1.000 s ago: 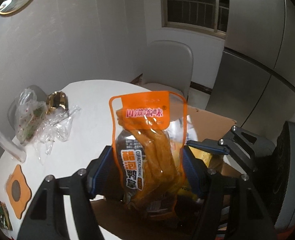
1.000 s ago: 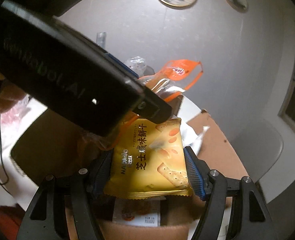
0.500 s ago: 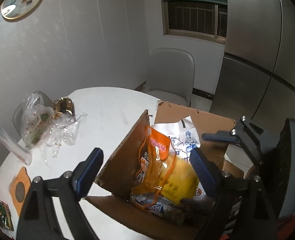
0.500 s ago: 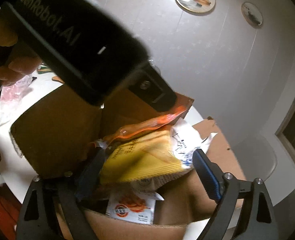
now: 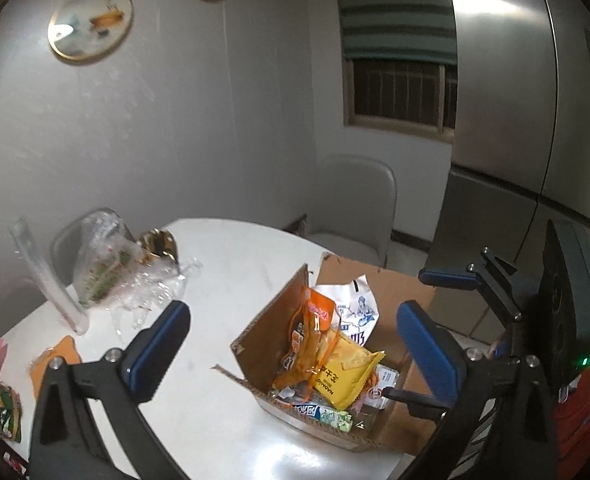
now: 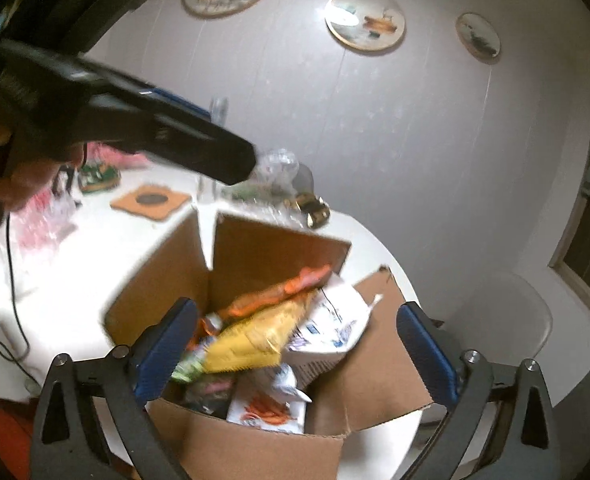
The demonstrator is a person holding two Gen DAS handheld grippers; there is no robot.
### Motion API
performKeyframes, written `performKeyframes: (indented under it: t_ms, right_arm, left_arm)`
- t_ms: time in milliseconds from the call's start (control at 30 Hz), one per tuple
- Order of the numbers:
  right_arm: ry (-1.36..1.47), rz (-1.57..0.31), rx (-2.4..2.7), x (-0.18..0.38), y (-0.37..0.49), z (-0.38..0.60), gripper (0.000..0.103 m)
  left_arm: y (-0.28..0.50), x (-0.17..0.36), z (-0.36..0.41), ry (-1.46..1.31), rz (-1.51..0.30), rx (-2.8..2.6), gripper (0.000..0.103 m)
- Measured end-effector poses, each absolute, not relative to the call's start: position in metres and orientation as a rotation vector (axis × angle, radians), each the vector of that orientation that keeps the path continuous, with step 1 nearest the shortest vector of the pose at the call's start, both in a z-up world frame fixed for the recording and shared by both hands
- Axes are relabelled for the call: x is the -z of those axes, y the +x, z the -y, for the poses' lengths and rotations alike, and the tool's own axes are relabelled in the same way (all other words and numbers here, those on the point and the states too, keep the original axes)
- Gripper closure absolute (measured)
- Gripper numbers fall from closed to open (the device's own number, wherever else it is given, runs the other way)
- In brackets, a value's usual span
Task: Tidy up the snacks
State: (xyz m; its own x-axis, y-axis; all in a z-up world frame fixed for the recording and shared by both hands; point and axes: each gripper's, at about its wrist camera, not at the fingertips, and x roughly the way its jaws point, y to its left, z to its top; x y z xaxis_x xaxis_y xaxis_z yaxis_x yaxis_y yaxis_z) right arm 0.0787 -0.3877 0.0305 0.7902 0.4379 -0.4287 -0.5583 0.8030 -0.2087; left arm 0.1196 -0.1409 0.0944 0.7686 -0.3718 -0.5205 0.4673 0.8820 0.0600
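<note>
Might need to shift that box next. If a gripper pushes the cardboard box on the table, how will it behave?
The cardboard box would probably slide on the smooth white table. Its raised flaps look thin, likely to bend if pushed. The loosely piled packets would likely shift.

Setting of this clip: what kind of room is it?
Most likely a home kitchen or dining corner: a tall steel fridge by the window, a white round table with a chair, and decorative plates on the wall.
</note>
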Motion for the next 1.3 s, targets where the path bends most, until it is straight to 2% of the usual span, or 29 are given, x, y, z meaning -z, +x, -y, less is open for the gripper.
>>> performKeyframes:
  t_ms: [233, 467, 900, 1300]
  right_arm:
    - [-0.224, -0.276, -0.617, -0.069, 0.054, 0.395, 0.0]
    - [-0.114, -0.19, -0.684, -0.084, 0.036, 0.387, 0.0]
    - [-0.041, -0.229, -0.718, -0.044, 0.025, 0.346, 0.0]
    - [-0.061, -0.247, -0.651, -0.031, 0.024, 0.333, 0.0]
  left_arm:
    - [0.071, -0.108, 0.107, 0.091, -0.398, 0.367, 0.001]
    - [0.036, -0.094, 0.073, 0.023, -0.31, 0.122, 0.001]
    - [0.017, -0.009, 0.02, -0.045, -0.383, -0.13, 0.001]
    - [0.008, -0.014, 0.027, -0.036, -0.362, -0.093, 0.001]
